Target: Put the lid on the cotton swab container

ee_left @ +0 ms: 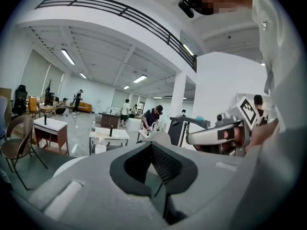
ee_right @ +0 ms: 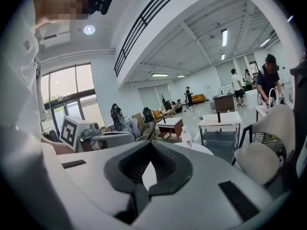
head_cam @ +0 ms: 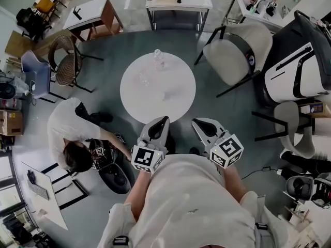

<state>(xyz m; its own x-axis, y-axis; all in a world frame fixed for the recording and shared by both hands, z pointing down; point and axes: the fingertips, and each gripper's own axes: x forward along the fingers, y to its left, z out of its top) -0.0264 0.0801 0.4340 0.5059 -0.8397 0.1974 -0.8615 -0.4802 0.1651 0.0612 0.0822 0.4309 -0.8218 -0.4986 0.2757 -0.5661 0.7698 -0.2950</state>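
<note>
Left gripper [head_cam: 165,119] and right gripper [head_cam: 196,122], both clenched empty, hover near of the round table [head_cam: 181,105], whose small clear items [head_cam: 144,79] are too tiny to show whether the lid's on.

The pale grey, two-jaw left gripper [head_cam: 163,121] and its matching right gripper [head_cam: 196,122] are held side by side just in front of the person's torso. They point forward and slightly down, with the tips angled toward each other but apart. Each carries a white marker cube with black squares [head_cam: 146,158] at its rear, close to the body. Both forearms [head_cam: 235,182] are bent at the sides. Each gripper's dark ribbed pads [ee_left: 163,164] meet with nothing between them.
</note>
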